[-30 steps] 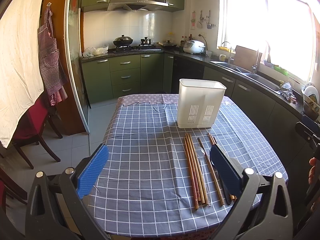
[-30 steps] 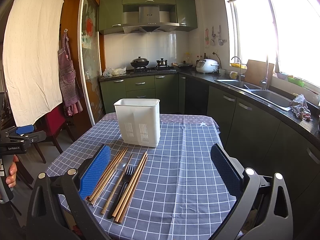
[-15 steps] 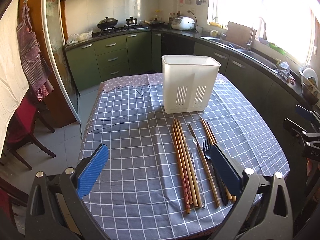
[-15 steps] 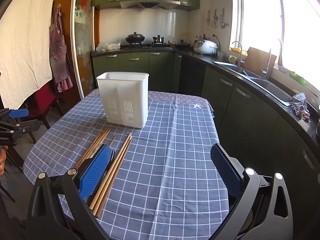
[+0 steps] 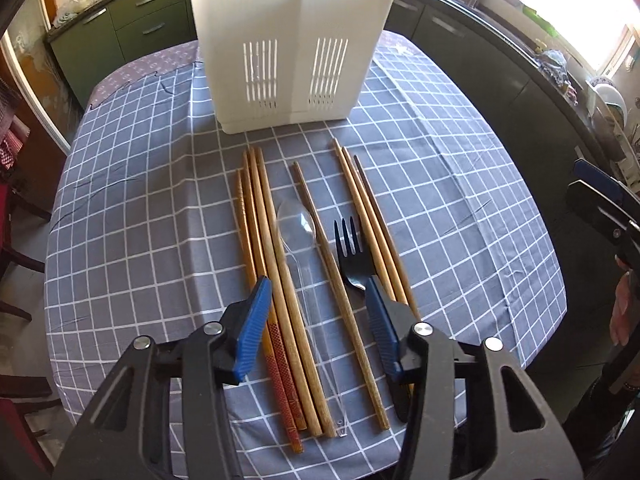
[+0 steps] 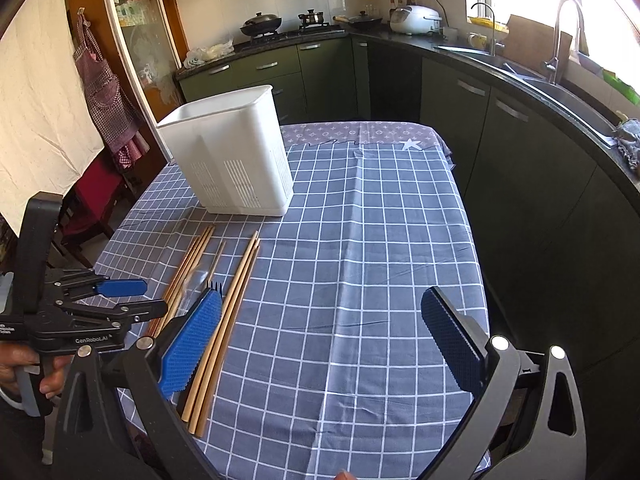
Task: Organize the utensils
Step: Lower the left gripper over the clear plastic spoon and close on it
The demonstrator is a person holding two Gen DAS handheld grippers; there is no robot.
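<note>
Hovering over the utensil row on the desk [image 5: 132, 208]: left tongs [image 5: 316, 304] closing, half apart, nothing clamped; right tongs [image 6: 320, 332] wide apart, empty.

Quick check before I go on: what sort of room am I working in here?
A home kitchen, it looks like. Green cabinets run along the wall, a wok sits on the stove, and a sink with a tap is by the window. The utensils lie on a table with a checked cloth.
</note>
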